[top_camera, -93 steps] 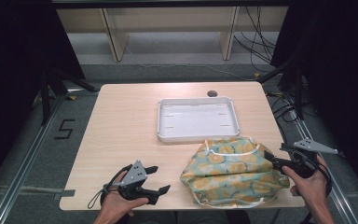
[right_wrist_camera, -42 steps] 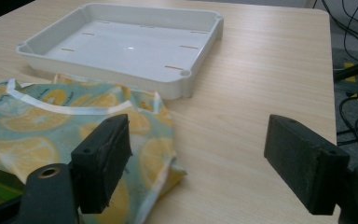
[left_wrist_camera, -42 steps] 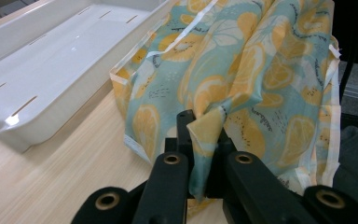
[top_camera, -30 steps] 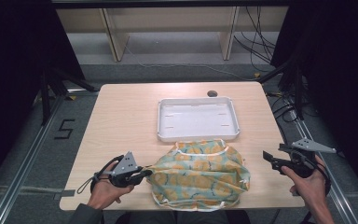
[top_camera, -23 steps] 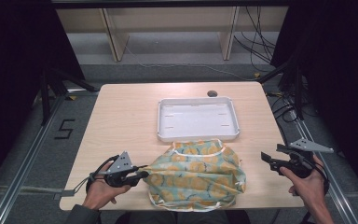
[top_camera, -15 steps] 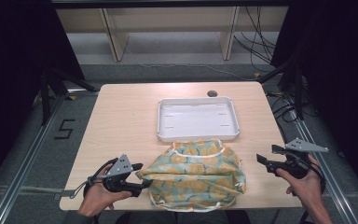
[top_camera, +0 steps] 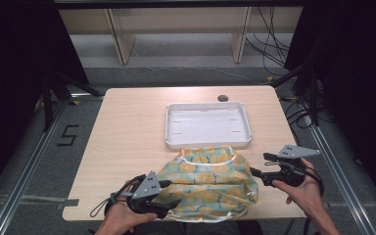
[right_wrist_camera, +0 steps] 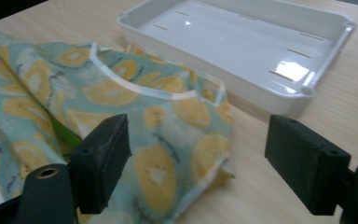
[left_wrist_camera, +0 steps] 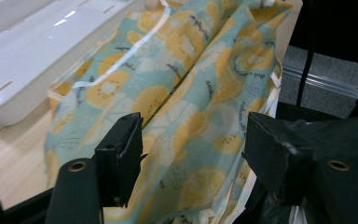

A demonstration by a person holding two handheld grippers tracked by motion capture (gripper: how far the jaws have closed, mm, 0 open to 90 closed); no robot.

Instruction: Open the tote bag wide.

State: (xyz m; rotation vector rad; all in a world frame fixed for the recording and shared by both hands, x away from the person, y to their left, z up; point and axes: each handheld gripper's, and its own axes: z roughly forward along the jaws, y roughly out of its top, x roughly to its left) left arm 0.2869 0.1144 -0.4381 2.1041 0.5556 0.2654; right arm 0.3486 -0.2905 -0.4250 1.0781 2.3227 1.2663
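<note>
One lemon-print cloth (top_camera: 208, 183), crumpled, and one white tray (top_camera: 207, 124) at 12 o'clock. Left gripper (top_camera: 169, 192) and right gripper (top_camera: 258, 165): jaws spread, nothing clamped.

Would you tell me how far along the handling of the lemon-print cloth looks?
The lemon-print cloth lies bunched before the empty white plastic tray. The left gripper is open, cloth between its jaws; the right gripper is open beside it. Spreading, folding or traying looks undone.

Left black handheld two-jaw gripper (top_camera: 169, 193): grey triangular top plate, looped black cable. Right black handheld two-jaw gripper (top_camera: 258, 165): identical plate. Jaws: blocky black pads, brass-coloured rivets.
</note>
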